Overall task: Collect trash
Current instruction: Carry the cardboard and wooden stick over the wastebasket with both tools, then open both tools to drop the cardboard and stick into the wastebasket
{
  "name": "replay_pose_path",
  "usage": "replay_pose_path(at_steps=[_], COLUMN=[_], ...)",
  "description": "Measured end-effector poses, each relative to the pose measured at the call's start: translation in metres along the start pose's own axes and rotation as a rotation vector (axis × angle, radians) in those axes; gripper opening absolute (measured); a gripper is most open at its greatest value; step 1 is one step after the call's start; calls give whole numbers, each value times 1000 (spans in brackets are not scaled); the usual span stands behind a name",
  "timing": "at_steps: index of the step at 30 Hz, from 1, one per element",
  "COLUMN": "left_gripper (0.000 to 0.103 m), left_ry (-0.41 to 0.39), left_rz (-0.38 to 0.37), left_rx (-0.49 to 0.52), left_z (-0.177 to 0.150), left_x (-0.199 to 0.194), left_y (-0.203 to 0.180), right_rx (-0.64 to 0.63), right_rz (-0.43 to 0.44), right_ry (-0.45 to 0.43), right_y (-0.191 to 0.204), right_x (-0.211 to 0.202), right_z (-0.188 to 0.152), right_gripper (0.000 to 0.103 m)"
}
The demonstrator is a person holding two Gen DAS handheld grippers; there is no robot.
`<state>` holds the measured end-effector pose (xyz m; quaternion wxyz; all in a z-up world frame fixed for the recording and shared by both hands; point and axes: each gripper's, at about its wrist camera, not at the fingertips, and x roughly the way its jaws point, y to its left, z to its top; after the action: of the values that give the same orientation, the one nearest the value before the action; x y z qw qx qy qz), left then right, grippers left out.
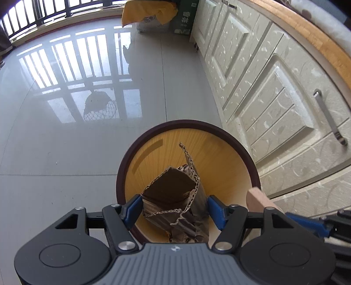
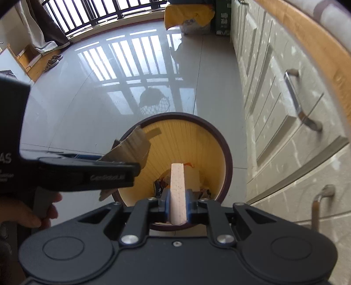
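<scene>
Blue-padded left tongs (image 1: 174, 210) clamped on one crumpled cardboard piece (image 1: 177, 197) | right tongs (image 2: 177, 206) clamped on one pale wooden block (image 2: 178, 193) | both over the yellow bin (image 1: 254, 168), whose scraps (image 2: 160, 186) are half hidden | glossy floor (image 1: 65, 153) | cabinets (image 1: 274, 105) right | far boxes (image 1: 162, 19) cut off.

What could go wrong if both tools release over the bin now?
The torn corrugated cardboard piece in the left tool reaches out toward the round yellow bin's dark rim in the right wrist view; it may snag there. The pale wooden block in the right tool is long and may lodge upright.
</scene>
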<state>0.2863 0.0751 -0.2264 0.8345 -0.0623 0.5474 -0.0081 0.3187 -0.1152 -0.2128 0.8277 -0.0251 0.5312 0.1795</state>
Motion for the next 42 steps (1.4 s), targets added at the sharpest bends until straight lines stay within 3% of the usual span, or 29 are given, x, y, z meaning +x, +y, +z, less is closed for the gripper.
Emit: replay_pose_path(at_steps=[10, 18, 22, 34, 38, 42], left_gripper=[86, 87, 87, 88, 97, 102], left_ry=[-41, -18, -8, 33, 41, 42], left_rz=[45, 61, 68, 65, 63, 61], left_rx=[-35, -25, -33, -1, 1, 4], left_z=[18, 11, 9, 2, 0, 0], left_x=[14, 15, 16, 13, 10, 6], left_y=[1, 12, 17, 19, 19, 19], right_rx=[41, 85, 110, 39, 41, 47], right_rz=[29, 50, 98, 63, 37, 24], right_ry=[29, -5, -17, 99, 103, 93], right_y=[-14, -19, -19, -12, -14, -15], right_x=[20, 30, 32, 43, 41, 37], right_z=[4, 11, 11, 2, 1, 1], right_gripper=[15, 15, 36, 48, 65, 75])
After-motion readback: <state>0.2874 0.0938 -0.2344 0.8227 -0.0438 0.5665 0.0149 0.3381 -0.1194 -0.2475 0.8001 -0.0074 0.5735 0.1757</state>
